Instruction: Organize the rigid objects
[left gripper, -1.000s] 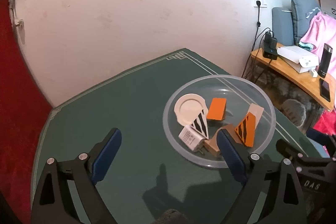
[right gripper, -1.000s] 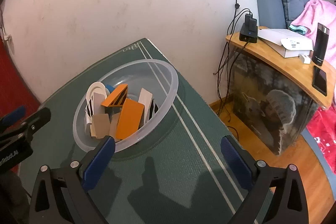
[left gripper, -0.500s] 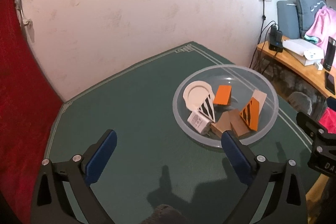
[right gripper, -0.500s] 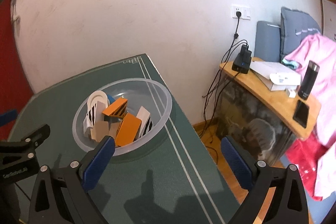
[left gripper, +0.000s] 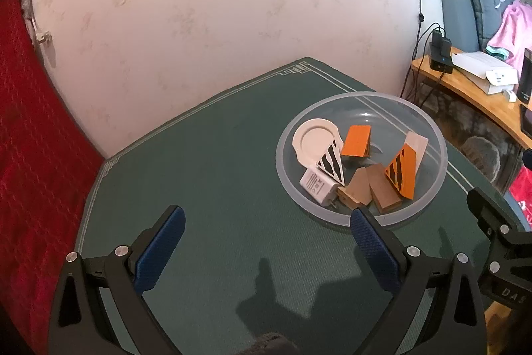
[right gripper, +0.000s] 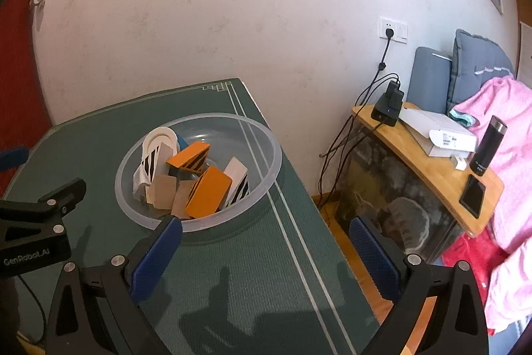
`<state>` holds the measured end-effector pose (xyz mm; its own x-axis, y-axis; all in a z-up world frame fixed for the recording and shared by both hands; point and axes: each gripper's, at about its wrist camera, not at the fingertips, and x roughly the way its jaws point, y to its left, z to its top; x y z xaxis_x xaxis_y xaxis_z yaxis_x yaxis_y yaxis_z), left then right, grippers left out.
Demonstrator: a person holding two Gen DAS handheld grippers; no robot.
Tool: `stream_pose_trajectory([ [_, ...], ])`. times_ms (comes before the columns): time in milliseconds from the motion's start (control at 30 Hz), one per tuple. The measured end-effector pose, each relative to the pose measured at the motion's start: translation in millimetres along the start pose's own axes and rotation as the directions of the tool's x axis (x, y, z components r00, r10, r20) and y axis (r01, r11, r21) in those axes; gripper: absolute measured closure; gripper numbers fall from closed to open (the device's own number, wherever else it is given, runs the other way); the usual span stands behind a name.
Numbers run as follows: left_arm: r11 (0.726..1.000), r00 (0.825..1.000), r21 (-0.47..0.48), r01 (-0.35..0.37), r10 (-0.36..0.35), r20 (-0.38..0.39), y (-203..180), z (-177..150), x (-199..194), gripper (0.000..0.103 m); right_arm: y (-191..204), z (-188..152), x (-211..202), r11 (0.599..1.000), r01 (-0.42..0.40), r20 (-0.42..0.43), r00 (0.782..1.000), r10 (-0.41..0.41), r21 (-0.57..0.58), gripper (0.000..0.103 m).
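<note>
Both grippers, left gripper [left gripper: 266,222] and right gripper [right gripper: 266,232], spread wide, fingers empty. Best to hover clear; bowl [left gripper: 429,125] near bench's right edge already full.

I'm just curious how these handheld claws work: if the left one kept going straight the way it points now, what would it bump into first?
Probably the bare green table. The left gripper is open and empty, aimed at the mat left of the clear bowl; its right finger might graze the rim, but depth is unclear.
</note>
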<state>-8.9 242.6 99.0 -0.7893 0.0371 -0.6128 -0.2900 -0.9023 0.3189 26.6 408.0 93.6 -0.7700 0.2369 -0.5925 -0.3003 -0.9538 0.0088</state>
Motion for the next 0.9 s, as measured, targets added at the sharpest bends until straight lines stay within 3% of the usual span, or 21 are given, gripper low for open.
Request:
stream_pose_trajectory([
  [667,1.0,1.0,0.005,0.001,-0.001,-0.007,4.0,-1.0,7.8,0.003,4.4,-5.5,4.8,1.0,-0.005,-0.017,1.0,0.004,-0.01,0.001],
  [900,1.0,1.0,-0.011,0.012,-0.013,-0.028,12.2,-5.5,11.3,0.003,11.6,-9.7,7.9,0.999,-0.043,-0.044,0.998,0.043,-0.009,0.0],
])
